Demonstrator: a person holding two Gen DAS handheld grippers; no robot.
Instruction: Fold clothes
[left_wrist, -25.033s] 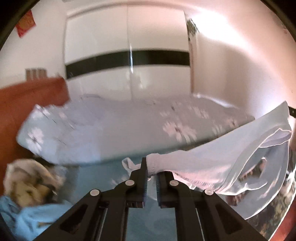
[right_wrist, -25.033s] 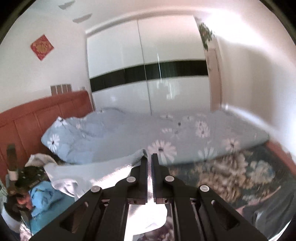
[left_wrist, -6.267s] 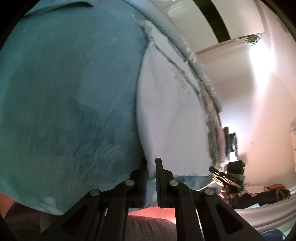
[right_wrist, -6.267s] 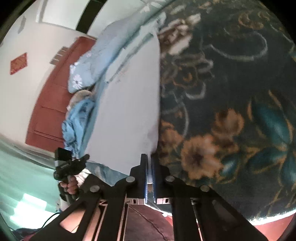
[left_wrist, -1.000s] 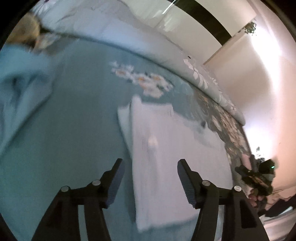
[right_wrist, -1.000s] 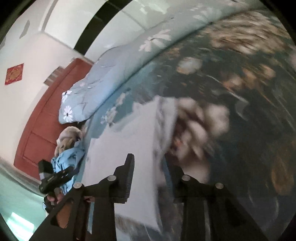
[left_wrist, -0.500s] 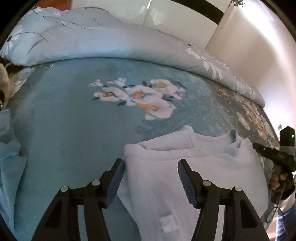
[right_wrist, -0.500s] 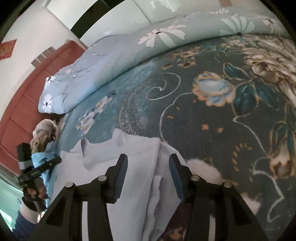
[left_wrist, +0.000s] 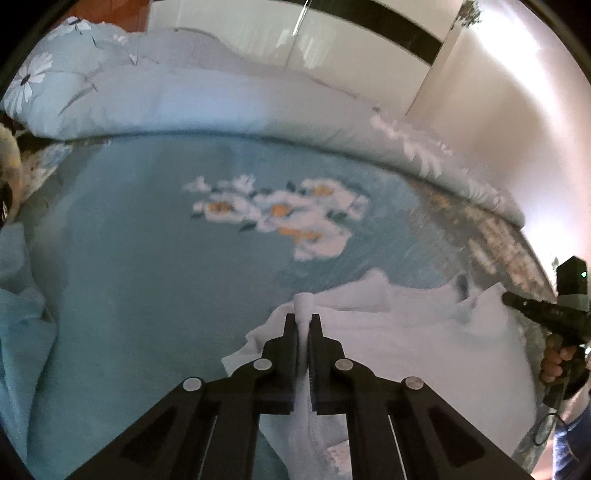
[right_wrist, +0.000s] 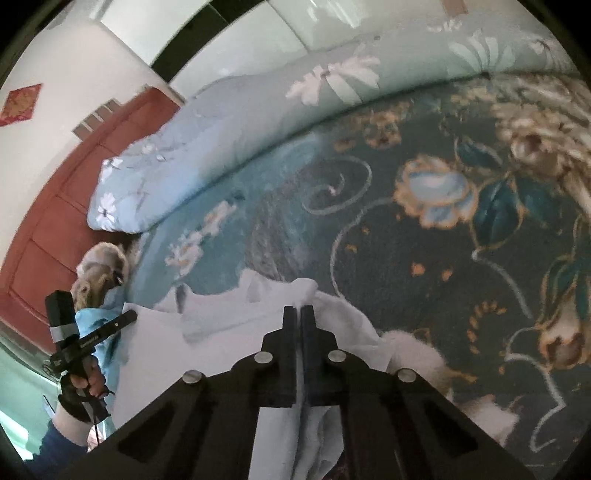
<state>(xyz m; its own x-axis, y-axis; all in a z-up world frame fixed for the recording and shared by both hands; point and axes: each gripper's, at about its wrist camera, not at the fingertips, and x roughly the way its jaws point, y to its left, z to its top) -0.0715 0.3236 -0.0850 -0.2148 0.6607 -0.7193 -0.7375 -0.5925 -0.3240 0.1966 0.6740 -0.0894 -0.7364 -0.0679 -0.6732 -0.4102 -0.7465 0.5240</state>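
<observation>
Shirt (left_wrist: 424, 350) lies on the bed (left_wrist: 147, 277), collar toward 12 o'clock. Left tongs (left_wrist: 303, 321) and right tongs (right_wrist: 298, 314), open a moment ago, now clamp its shoulders. Next fold looks ready.

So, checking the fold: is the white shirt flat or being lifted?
Mostly flat on the bed; both claws, left and right, pinch the white shirt at its top corners.

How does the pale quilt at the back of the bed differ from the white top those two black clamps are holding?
The quilt is pale blue with white daisies; the white top is plain. The quilt lies bunched in a long roll along the far side, untouched; the top lies spread flat near the camera, pinched at two upper corners by the left gripper and right gripper. The quilt looks far bulkier. Both rest on the floral bedspread.
</observation>
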